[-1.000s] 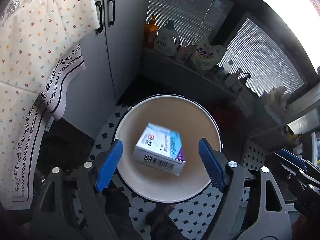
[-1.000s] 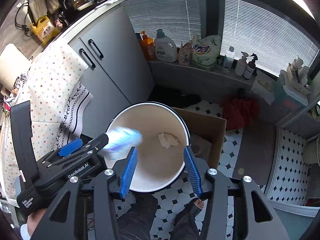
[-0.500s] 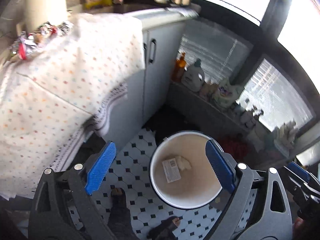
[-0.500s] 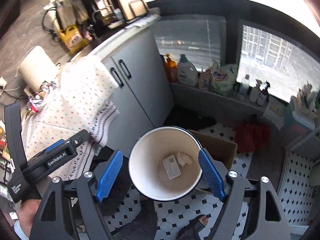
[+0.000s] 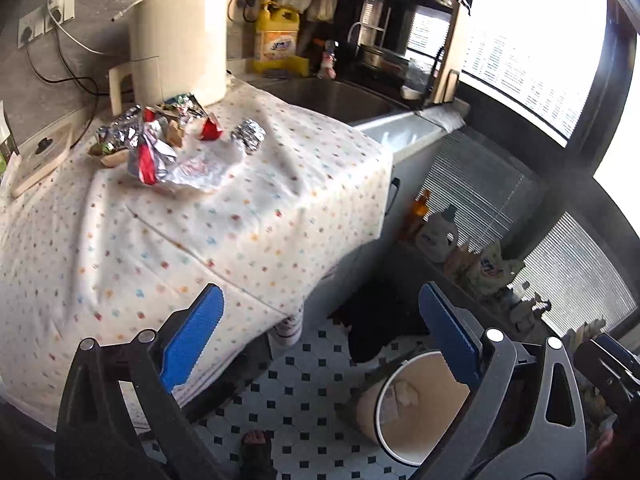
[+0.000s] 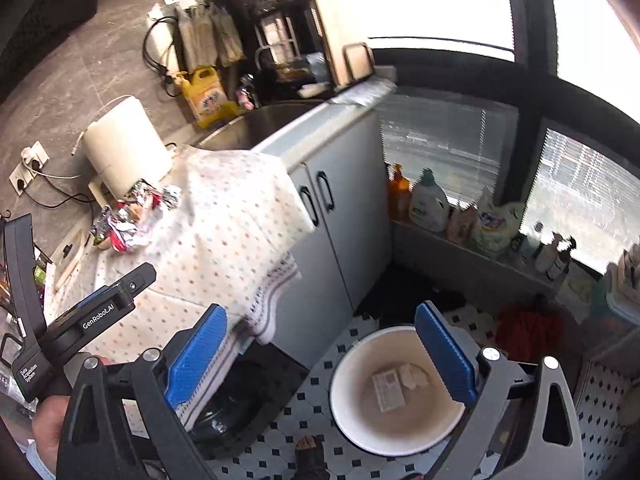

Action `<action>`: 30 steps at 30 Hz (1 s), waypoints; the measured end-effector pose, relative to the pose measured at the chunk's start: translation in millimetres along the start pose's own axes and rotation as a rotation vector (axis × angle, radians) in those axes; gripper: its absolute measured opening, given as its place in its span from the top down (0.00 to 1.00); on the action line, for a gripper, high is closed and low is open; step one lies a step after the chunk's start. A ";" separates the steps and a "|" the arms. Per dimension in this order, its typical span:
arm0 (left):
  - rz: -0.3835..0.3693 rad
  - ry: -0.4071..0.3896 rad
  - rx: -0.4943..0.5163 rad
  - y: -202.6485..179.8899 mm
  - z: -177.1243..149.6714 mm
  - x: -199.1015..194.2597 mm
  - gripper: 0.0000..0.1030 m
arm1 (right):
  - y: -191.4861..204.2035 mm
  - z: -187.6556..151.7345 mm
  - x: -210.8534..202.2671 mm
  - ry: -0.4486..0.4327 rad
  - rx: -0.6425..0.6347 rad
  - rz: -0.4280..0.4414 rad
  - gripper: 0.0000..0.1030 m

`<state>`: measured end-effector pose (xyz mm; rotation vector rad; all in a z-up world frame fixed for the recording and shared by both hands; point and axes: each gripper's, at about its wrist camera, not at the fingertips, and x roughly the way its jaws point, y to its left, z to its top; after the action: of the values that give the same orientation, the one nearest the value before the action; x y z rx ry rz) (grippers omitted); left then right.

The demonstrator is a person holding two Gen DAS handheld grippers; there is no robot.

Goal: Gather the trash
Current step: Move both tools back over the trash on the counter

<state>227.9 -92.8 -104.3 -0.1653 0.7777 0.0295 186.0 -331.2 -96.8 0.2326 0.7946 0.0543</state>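
Trash point(image 5: 160, 148) mostly uncollected: foil and wrapper heap on dotted cloth point(image 5: 240, 216) beside white appliance point(image 5: 178, 48). Bin point(image 6: 352, 412) on floor holds small box point(image 6: 387, 391), crumpled paper. Left gripper point(image 5: 320, 344), right gripper point(image 6: 320, 352): jaws just opened wide, nothing between. Judged early stage.

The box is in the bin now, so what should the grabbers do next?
Probably reach the left gripper toward the wrapper pile on the tablecloth. Both grippers are open and empty, the box lies in the bin, and foil and wrappers are left on the counter.
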 end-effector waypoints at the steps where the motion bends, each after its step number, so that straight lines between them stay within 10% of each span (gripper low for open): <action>1: 0.008 -0.008 -0.011 11.2 6.3 -0.5 0.06 | 10.2 4.9 1.7 -0.008 -0.008 0.007 0.08; 19: 0.137 -0.066 -0.113 154.4 72.2 27.9 0.06 | 173.8 54.8 71.1 -0.026 -0.165 0.153 0.14; 30: 0.123 -0.026 -0.110 190.4 92.0 75.8 0.28 | 219.9 62.4 136.5 0.033 -0.192 0.188 0.31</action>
<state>329.3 107.1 -119.1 -0.2208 0.7602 0.1911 334.7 -110.4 -100.3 0.1241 0.7934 0.3110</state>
